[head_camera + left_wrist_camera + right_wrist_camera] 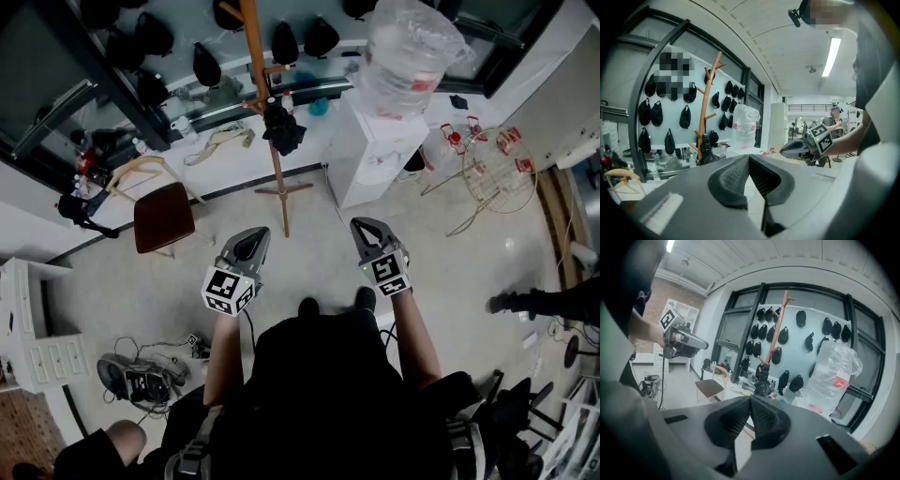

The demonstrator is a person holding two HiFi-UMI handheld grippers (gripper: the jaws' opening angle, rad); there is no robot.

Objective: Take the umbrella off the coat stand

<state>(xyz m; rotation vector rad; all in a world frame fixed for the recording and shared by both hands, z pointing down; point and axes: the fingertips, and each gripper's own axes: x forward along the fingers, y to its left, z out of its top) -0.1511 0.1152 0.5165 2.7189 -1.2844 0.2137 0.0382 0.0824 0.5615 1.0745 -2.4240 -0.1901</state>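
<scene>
Head view: the black umbrella (pixel 283 127) hangs folded on the slim coat stand (pixel 277 173), well apart from the left gripper (pixel 253 236) and the right gripper (pixel 364 227). A sideways tug could, I judge, tip that stand (its foot looks narrow) toward the water dispenser (pixel 370 155) just beside it.

Left gripper view: the left gripper (pixel 749 158) is clenched, pads together on nothing. Arriving like that would only nudge the umbrella.

Right gripper view: the right gripper (pixel 750 398) is likewise clenched and empty.
</scene>
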